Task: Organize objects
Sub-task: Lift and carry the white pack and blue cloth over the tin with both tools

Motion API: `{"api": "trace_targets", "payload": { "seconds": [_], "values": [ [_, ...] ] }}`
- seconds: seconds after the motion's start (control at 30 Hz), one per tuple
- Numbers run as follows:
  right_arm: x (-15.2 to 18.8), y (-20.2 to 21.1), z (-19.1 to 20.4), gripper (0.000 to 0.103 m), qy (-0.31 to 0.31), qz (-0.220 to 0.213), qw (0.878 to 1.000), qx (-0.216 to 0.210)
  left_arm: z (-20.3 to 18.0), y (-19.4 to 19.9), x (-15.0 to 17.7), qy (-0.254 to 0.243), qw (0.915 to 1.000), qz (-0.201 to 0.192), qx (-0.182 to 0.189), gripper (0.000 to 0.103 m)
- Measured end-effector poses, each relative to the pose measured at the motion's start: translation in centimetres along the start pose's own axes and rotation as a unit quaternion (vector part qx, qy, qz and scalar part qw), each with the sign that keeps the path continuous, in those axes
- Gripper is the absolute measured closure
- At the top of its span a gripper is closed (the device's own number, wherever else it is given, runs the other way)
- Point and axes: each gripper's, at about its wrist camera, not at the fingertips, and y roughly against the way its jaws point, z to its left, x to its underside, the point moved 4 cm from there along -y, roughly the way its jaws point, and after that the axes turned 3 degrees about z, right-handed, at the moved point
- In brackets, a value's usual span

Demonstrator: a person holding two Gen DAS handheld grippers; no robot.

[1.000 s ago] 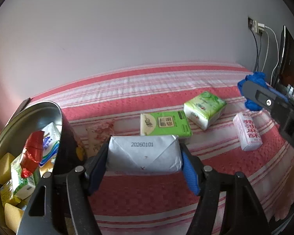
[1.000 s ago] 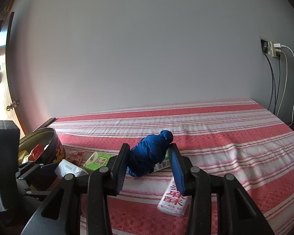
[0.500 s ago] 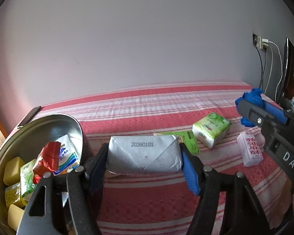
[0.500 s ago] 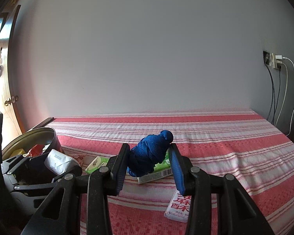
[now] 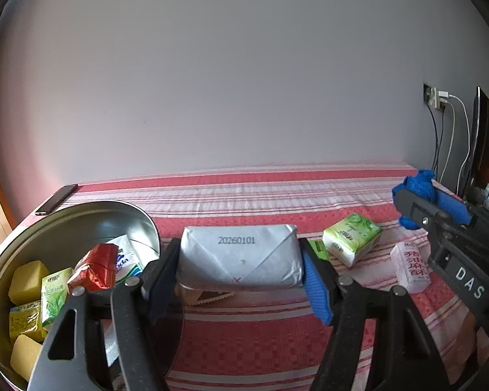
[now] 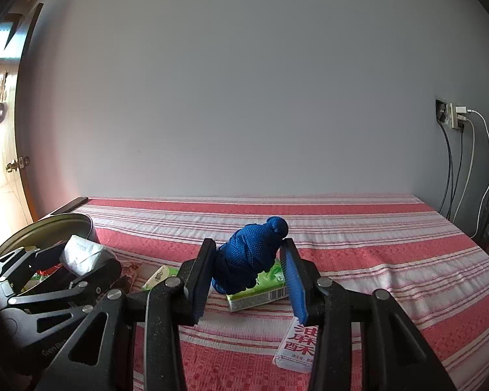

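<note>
Beside the tin [image 5: 81,215], left gripper [image 5: 241,268] level

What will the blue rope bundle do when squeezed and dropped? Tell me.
The blue rope bundle looks soft: woven cord wound in loops, so it probably gives under the right hand-held gripper clamping it. Lumpy rather than round, it likely flops and stays put instead of rolling.

Bare striped bedspread [image 6: 358,228] behind packets [image 5: 352,242]

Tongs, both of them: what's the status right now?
Left tongs grip white packet beside metal tin. Right tongs grip blue rope. Nothing blocking.
</note>
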Motion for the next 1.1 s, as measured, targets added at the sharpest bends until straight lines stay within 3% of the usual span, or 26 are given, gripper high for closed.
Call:
{"api": "trace_targets", "payload": {
  "seconds": [1.1],
  "values": [
    [0.0, 1.2, 1.9, 0.059, 0.015, -0.031, 0.999, 0.01, 1.2, 2.7, 0.0, 0.013, 0.9964, -0.082, -0.017, 0.034]
  ]
}}
